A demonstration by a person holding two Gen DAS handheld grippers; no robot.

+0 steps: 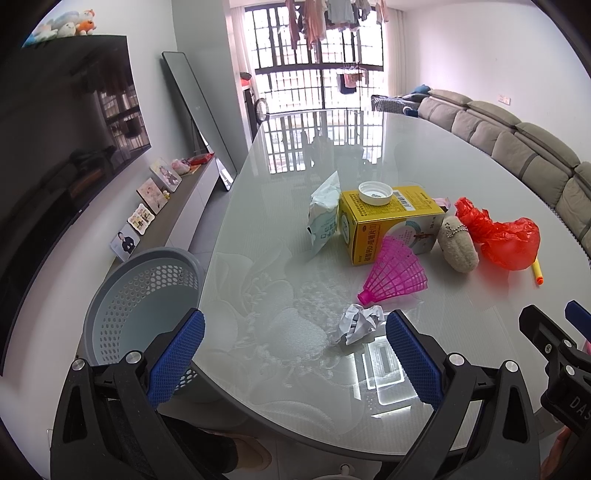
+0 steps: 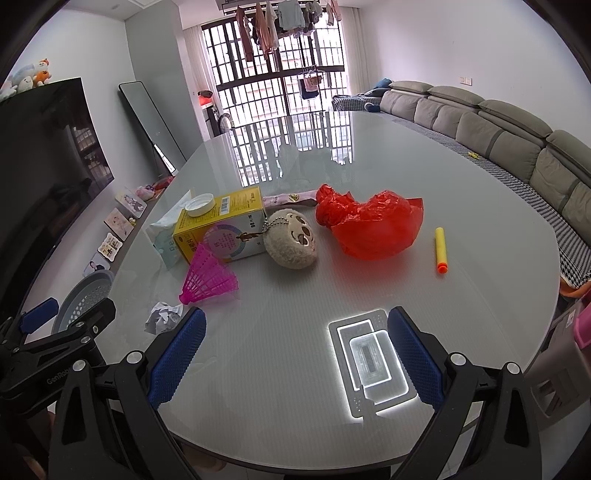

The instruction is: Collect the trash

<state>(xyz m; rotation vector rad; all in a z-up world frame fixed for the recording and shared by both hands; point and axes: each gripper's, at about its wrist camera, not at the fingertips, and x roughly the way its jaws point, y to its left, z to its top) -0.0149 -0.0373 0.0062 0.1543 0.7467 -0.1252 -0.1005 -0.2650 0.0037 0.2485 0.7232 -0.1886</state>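
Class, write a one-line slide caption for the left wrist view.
Open left gripper hovers near crumpled paper on the glass table, grey basket alongside.

We are in a home living room: a long grey sofa (image 2: 498, 136) lines one wall, a wall-mounted television (image 1: 62, 147) faces it, and laundry (image 1: 325, 18) hangs drying at the barred balcony window (image 2: 277, 85).

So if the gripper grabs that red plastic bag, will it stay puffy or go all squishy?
Probably squishy: the red plastic bag looks thin and crinkled, so it should collapse between the fingers. It seems very light, and may slide on the glossy table if pushed. Being loose film, it would likely dangle floppily once lifted.
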